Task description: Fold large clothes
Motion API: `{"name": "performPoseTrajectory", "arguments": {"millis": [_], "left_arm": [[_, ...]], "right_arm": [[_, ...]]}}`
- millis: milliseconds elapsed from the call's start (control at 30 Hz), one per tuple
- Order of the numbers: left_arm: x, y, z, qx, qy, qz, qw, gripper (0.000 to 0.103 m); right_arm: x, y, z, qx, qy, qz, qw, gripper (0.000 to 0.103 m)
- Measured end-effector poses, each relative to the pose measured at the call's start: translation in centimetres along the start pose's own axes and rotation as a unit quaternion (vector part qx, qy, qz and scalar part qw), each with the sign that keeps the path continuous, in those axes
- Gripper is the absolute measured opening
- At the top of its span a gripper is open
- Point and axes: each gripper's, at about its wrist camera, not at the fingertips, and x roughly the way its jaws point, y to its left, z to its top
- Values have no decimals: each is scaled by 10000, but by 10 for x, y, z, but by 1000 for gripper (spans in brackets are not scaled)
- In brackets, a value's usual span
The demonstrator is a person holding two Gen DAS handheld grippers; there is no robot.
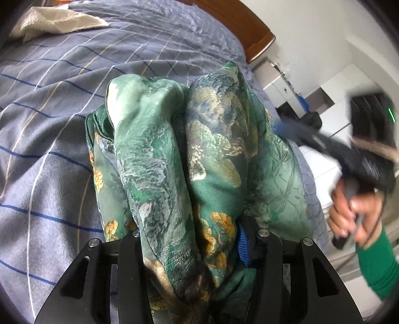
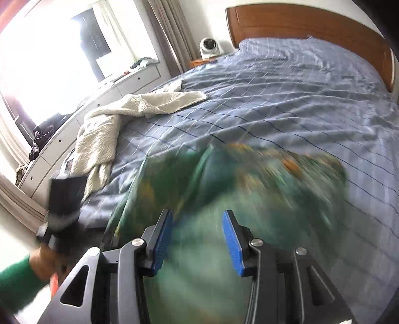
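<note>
Both grippers work over a green floral-print garment (image 1: 189, 154) that lies bunched on a bed with a blue checked cover (image 1: 49, 104).

Seen from its own camera, the left gripper (image 1: 194, 239) has thick folds of the garment heaped between its black fingers. Cloth buries the left pad entirely and leaves only a sliver of the blue right pad (image 1: 245, 246) showing. The jaws stand partly apart, but whether the pads actually pinch the cloth cannot be told, since the fabric covers the contact.

From the right wrist camera, the right gripper (image 2: 198, 239) has its jaws moderately parted, both blue pads (image 2: 163, 243) bare, with nothing between them. Beneath it the garment (image 2: 261, 179) is a smear of green and orange, too blurred to make out folds or edges. From the left wrist camera this same gripper is a dark blur at the right edge, held by a hand (image 1: 354, 211) in a green sleeve (image 1: 376, 266).

On the far side of the bed lies a cream towel (image 2: 104, 124). A wooden headboard (image 2: 299, 22) rises behind, partly cut off by the lens rim. A white drawer unit (image 2: 82, 104) along the wall is washed out by window glare.
</note>
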Motion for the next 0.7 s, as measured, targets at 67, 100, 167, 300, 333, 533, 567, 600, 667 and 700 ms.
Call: {"name": "performPoseTrajectory", "arguments": {"millis": [67,100,167,300,333,533,567,600,667,700], "left_arm": [[0,0,-1,3,25,25,10000,48],[2,2,-2,4,56,70,10000,47],[6,7,-3,-37,120,149,9998,45],[9,13,-3,-122,150,98,9998,45],[9,13,-3,-109,157,81,9998,45],[7,8,-1,73,168,96,9998,46],[8,9,0,57,169,70,9998,46],[9,11,1,36,171,26,9998,46],[12,14,4,22,178,-21,9998,46],[12,14,4,26,177,-25,9998,46]], "right_arm": [[37,-2,19,71,268,134,9995,45],[63,-4,25,187,569,154,9981,45],[95,-3,23,295,1122,26,9932,42],[121,4,21,79,1479,-387,9882,41],[121,4,21,62,1499,-411,9878,41],[63,9,7,-51,1013,-219,9946,42],[38,14,-6,-217,850,-177,9960,42],[24,15,-13,-315,779,-155,9963,42],[-14,20,-43,-561,664,-52,9962,42],[-40,23,-65,-732,599,-111,9955,42]]}}
